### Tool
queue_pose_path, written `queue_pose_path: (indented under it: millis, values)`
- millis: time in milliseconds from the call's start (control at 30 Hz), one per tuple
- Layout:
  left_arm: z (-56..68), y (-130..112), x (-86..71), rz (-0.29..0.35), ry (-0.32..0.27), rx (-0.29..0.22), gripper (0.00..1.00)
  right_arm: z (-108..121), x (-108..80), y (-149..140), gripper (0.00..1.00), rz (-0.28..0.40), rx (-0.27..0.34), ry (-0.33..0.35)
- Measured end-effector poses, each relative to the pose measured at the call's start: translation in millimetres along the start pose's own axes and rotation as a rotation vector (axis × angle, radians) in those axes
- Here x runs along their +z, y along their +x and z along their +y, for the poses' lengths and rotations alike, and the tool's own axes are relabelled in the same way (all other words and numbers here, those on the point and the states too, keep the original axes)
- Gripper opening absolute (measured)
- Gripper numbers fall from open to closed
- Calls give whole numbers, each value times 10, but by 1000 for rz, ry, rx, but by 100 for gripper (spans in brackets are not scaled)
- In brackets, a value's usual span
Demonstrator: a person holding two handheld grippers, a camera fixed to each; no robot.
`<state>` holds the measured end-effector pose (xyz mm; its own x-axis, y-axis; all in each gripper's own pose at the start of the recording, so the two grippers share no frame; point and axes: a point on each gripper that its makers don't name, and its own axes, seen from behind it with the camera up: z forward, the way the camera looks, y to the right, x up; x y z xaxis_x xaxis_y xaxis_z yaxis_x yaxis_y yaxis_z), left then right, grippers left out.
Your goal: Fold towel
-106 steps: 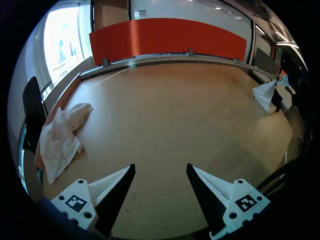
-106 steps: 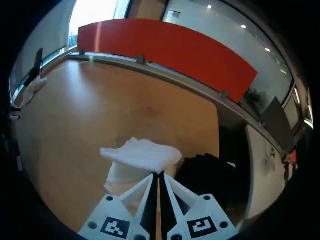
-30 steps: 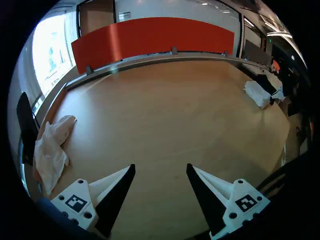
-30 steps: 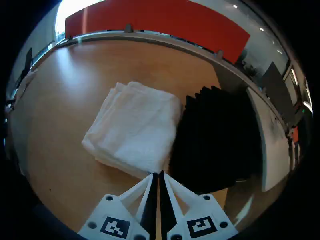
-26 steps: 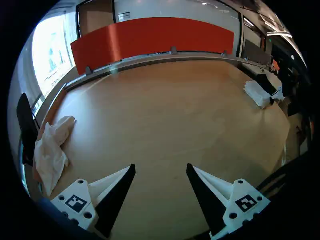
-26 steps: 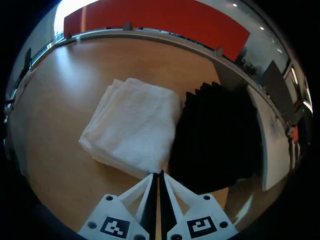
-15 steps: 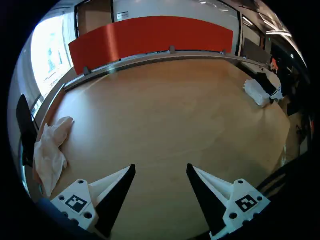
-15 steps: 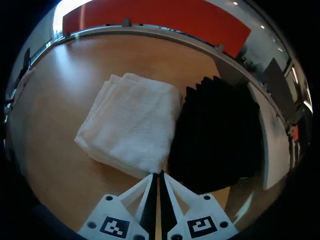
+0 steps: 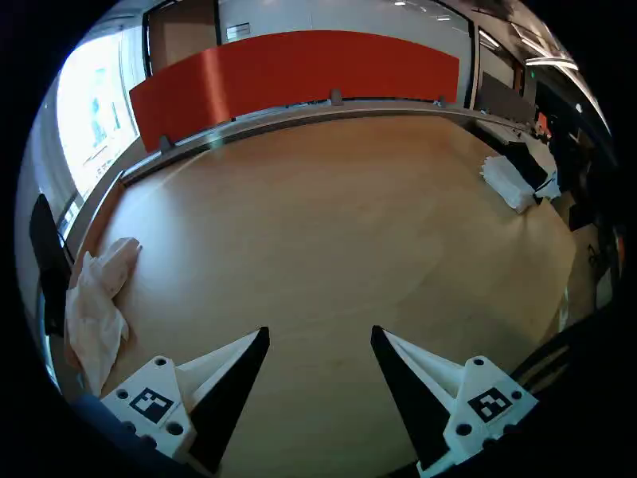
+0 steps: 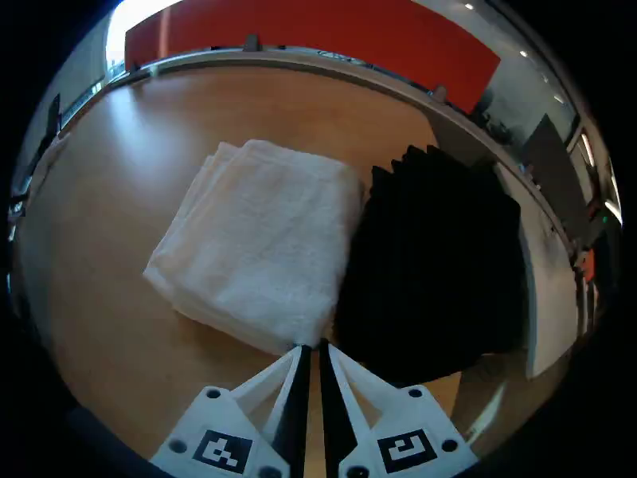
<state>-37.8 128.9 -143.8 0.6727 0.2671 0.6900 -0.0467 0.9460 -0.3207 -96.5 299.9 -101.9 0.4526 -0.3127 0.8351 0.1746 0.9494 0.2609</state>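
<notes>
Wood-grain tabletop (image 9: pixel 318 223), pale and bare across its middle, runs away from the left gripper (image 9: pixel 318 331), whose two dark fingers with white bases stand spread wide apart above it with nothing between them. At the table's left edge in the left gripper view lies a crumpled towel (image 9: pixel 95 315), cream-white and bunched into loose folds, with a black chair (image 9: pixel 44 255) just behind it and a bright window (image 9: pixel 87 119) farther back. A long red partition (image 9: pixel 295 76) stands along the far edge of the table. In the right gripper view the folded white towel (image 10: pixel 263 247) lies flat on the same wood as a thick square packet, several layers showing along its left and near sides. Its right edge touches a black pile (image 10: pixel 430 271) with a stepped, ribbed outline at the far end; this looks like stacked dark cloth, though the material cannot be made out for certain. The right gripper (image 10: pixel 310 348) points at the near corner of the folded white towel, just where it meets the black pile. Its fingers are drawn almost together, with only a thin slit between them, and their tips reach the towel's corner; whether they pinch the cloth or merely touch it cannot be told. In the left gripper view the same folded towel shows small at the table's far right side, well apart from the crumpled one.
</notes>
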Motion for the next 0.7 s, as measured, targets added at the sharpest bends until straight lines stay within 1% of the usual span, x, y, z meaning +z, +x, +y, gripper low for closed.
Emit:
queue_pose_path:
  millis: [133, 267, 433, 467, 533, 700]
  values:
    - [10, 18, 8, 1, 1, 2, 95, 20, -25, 11, 19, 12, 3, -3]
    - [20, 35, 11, 3, 1, 4, 95, 3, -73, 29, 32, 32, 5, 7]
    - [22, 45, 8, 5, 3, 1, 95, -8, -162, 67, 68, 74, 2, 9]
    - [21, 46, 7, 6, 3, 0, 95, -3, -180, 78, 75, 83, 1, 5]
    - [18, 46, 3, 6, 4, -1, 95, -7, -211, 101, 84, 102, 1, 2]
    - [9, 48, 1, 8, 5, -2, 95, -52, -262, 161, 84, 131, 6, 5]
